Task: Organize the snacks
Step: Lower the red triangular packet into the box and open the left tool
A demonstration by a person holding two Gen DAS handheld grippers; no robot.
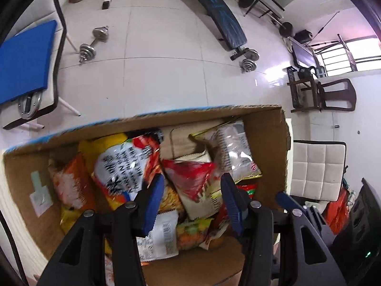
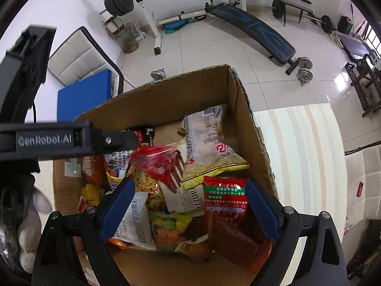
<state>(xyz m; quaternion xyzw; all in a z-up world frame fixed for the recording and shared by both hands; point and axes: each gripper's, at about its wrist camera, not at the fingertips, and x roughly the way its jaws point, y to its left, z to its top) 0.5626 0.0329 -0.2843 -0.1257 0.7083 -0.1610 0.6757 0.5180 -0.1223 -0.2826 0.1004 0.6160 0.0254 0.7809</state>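
Dumbbell (image 1: 93, 44) and sit-up bench (image 1: 218, 14) beyond snack box (image 1: 166, 116)

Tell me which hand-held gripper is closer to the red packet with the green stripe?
Right. The right hand-held gripper hangs over the red packet, fingers either side; the left hand-held gripper is further left over the cardboard box.

Brown cardboard boxes (image 2: 240, 109): 1
Crinkly snack packets inside (image 2: 214, 147): at least 8
Chrome dumbbells (image 1: 92, 43): 2
Blue sit-up benches (image 2: 257, 31): 1
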